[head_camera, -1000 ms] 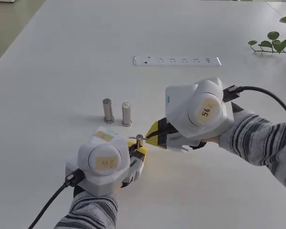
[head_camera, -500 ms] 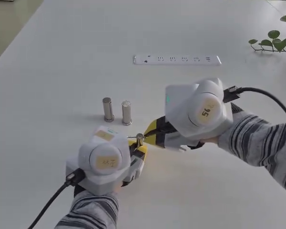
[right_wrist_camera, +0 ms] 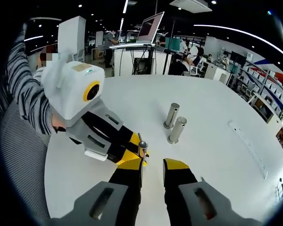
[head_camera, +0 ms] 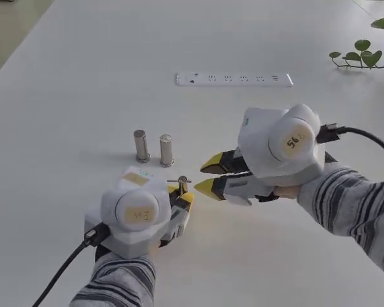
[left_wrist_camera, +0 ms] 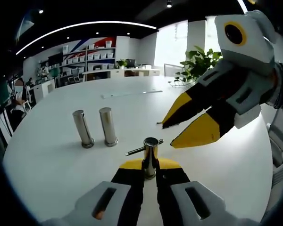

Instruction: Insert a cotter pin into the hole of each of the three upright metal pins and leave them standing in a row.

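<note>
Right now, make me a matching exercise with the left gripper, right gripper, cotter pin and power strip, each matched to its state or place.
Things:
1 left gripper
2 right gripper
3 cotter pin
4 power strip

States or places:
A lies far across the table
B open, holding nothing
C shut on a metal pin
D stuck through the metal pin

Pairs: 1-C, 2-B, 3-D, 4-A
</note>
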Demonstrator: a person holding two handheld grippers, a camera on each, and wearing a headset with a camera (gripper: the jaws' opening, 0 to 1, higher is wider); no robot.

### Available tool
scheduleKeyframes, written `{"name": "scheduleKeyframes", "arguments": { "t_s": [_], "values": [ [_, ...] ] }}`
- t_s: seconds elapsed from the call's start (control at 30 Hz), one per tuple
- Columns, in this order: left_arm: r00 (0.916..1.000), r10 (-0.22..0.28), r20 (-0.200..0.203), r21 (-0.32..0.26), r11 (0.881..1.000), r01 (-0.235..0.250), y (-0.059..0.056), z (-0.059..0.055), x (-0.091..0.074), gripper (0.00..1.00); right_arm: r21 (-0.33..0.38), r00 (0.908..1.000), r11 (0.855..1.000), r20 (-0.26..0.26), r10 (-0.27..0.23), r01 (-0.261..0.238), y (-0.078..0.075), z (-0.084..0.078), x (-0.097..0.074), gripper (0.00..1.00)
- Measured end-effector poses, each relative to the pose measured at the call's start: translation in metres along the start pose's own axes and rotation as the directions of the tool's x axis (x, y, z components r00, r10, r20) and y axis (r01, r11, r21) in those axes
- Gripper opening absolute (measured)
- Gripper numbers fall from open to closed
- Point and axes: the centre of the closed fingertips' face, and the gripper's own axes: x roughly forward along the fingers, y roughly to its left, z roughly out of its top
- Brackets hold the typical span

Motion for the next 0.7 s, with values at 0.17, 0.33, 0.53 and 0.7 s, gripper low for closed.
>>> {"name": "scheduleKeyframes", "arguments": {
  "t_s": [0.17,0.33,0.53,0.7],
  "values": [
    [0.9999,0.009,-0.007,0.016,1.000,-0.009,0.006,0.000,-0.002,0.05,0.096,0.9990,0.994,0.002,-0.044,0.044,-0.010,-0.007,-0.006,0.12],
    [0.9998,0.020,0.001,-0.001,1.000,-0.020,0.021,0.003,-0.007,0.05,0.161,0.9981,0.985,0.017,-0.059,0.055,-0.012,-0.011,-0.010,0.12],
    [0.9993,0.037,-0.005,0.004,0.999,-0.037,0.036,0.005,-0.011,0.05,0.154,0.9977,0.987,0.032,-0.060,0.055,-0.006,-0.011,-0.010,0.14],
    [0.9985,0.053,-0.015,0.024,0.998,-0.053,0.051,0.004,-0.015,0.05,0.161,0.9967,0.986,0.054,-0.060,0.051,-0.004,-0.008,-0.008,0.16]
  ]
}}
